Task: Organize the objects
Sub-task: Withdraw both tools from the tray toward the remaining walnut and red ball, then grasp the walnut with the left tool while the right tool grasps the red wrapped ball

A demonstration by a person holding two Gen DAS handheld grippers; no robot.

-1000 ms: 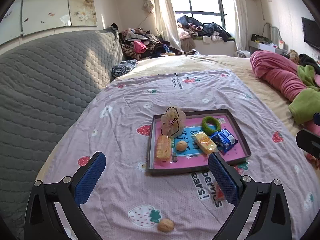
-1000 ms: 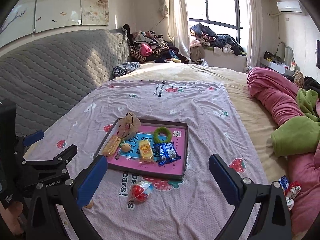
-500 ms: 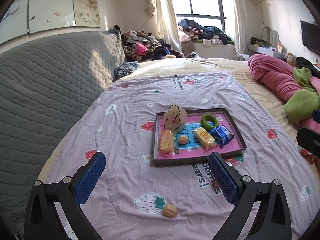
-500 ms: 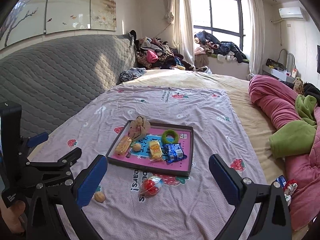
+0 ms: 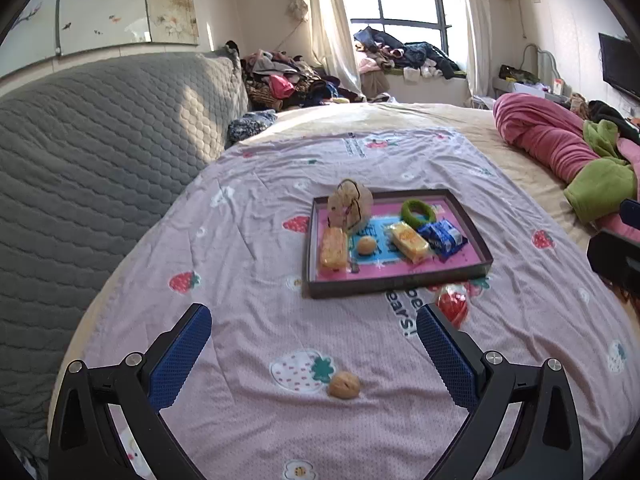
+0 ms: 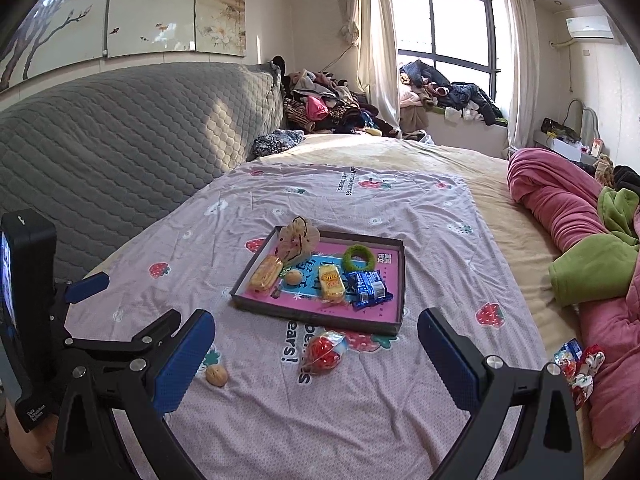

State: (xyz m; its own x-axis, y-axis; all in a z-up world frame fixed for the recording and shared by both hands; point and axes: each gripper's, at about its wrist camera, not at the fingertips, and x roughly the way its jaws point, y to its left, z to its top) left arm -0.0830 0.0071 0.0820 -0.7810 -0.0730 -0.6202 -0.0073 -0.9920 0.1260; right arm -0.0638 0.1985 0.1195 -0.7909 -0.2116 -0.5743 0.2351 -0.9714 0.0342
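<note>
Gathering strays into the tray [image 5: 394, 280] — both the left gripper [image 5: 312, 346] and the right gripper [image 6: 316, 344] hang wide and empty. Next, likely, the walnut [image 5: 344, 385]: centre, descend, pinch gently

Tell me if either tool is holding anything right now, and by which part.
Nothing is held. The left tool and the right tool are both open and empty above the bed; the walnut and the red wrapped snack lie untouched on the sheet.
</note>
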